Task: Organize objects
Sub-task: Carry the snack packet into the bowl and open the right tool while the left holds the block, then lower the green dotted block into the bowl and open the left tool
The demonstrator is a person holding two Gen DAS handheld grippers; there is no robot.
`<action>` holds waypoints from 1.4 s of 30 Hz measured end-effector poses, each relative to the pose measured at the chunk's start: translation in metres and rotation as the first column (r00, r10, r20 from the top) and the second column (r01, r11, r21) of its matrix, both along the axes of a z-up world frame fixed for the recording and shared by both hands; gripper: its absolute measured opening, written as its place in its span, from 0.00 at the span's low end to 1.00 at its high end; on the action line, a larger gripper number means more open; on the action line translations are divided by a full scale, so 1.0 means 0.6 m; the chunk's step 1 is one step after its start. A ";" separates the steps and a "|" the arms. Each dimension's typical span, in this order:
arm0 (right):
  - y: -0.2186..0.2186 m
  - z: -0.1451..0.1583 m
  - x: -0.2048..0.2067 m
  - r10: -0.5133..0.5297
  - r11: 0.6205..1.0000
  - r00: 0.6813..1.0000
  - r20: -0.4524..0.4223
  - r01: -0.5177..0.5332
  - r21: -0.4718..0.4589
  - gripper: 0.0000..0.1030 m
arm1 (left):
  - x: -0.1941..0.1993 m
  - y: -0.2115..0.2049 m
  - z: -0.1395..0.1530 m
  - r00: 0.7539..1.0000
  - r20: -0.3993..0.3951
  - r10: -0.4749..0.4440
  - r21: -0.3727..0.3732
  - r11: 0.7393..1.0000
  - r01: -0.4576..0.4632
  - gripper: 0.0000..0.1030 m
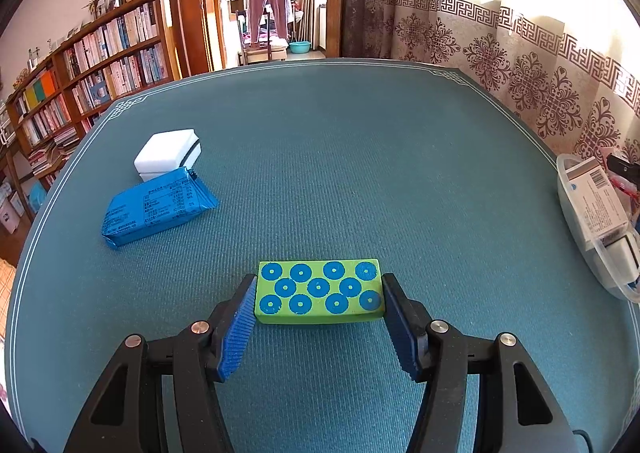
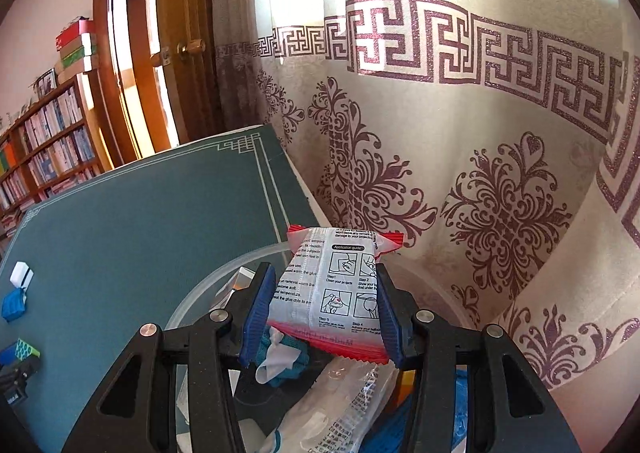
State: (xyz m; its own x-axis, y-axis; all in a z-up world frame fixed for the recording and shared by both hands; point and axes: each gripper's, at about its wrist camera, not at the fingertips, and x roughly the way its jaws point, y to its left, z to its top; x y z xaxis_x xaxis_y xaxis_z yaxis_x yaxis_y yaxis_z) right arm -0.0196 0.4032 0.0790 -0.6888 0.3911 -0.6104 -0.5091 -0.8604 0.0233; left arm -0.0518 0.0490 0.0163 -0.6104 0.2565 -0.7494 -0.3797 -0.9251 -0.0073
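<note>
The right gripper (image 2: 326, 303) is clamped on a red-edged sachet (image 2: 334, 285) printed with application pictures, its blue pads (image 2: 260, 313) pressing both sides, and it holds the sachet above a clear plastic bin (image 2: 208, 289) at the table's right edge, where other wrapped items already lie beneath — a white packet (image 2: 344, 409) and some teal fabric. This looks like the drop-off step of the sorting: the sachet is over the container but not yet let go. The next move, as I judge it, calls for easing the jaws apart so the sachet falls inside the rim rather than onto the curtain side. Meanwhile the left gripper (image 1: 320, 303) straddles a green block with blue rings (image 1: 319, 291) lying near on the teal table mat (image 1: 340, 173); its pads sit at the block's two short ends, seemingly touching, though I cannot tell whether they truly squeeze it. Farther off to the left lie a blue wrapped packet (image 1: 158, 209) and, just behind and touching it, a white block (image 1: 168, 153) — both apparently awaiting collection.
</note>
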 end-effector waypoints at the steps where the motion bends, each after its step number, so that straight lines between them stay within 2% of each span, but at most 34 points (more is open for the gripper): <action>1: -0.003 0.000 -0.001 0.006 1.000 1.000 0.001 -0.006 -0.003 0.49 | 0.000 0.000 0.000 1.000 0.001 0.001 0.000 1.000 -0.001 0.61; 9: -0.013 0.015 0.028 0.009 0.999 0.999 -0.049 -0.011 -0.040 0.50 | 0.002 0.002 -0.001 1.000 -0.004 -0.006 -0.001 1.000 0.006 0.61; 15: -0.026 0.021 0.082 0.004 0.999 0.996 -0.091 -0.009 -0.054 0.50 | 0.007 0.007 -0.002 1.000 -0.007 -0.017 -0.004 1.000 0.017 0.61; 22: -0.040 0.006 0.140 -0.008 0.998 0.995 -0.103 0.002 -0.057 0.50 | 0.022 0.022 -0.001 0.999 -0.010 -0.044 -0.002 0.999 0.044 0.61; 28: -0.051 -0.007 0.172 0.004 0.998 0.995 -0.098 -0.010 -0.068 0.50 | 0.042 0.053 0.000 0.995 0.022 -0.099 0.016 0.995 0.098 0.61; 35: -0.053 -0.012 0.199 0.026 0.998 0.995 -0.099 -0.031 -0.049 0.51 | 0.068 0.104 0.022 0.984 0.052 -0.173 0.088 0.982 0.168 0.61; 42: -0.049 -0.027 0.223 0.036 0.999 0.995 -0.096 -0.039 -0.029 0.53 | 0.101 0.182 0.061 0.960 0.021 -0.278 0.118 0.955 0.274 0.61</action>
State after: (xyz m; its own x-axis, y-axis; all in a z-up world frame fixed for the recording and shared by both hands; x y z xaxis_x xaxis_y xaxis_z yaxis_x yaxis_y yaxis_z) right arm 0.1143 0.3736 0.0627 -0.7586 0.3459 -0.5522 -0.4706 -0.8770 0.0971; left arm 0.0089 0.1583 0.0527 -0.4764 0.4950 -0.7267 -0.6176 -0.7766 -0.1242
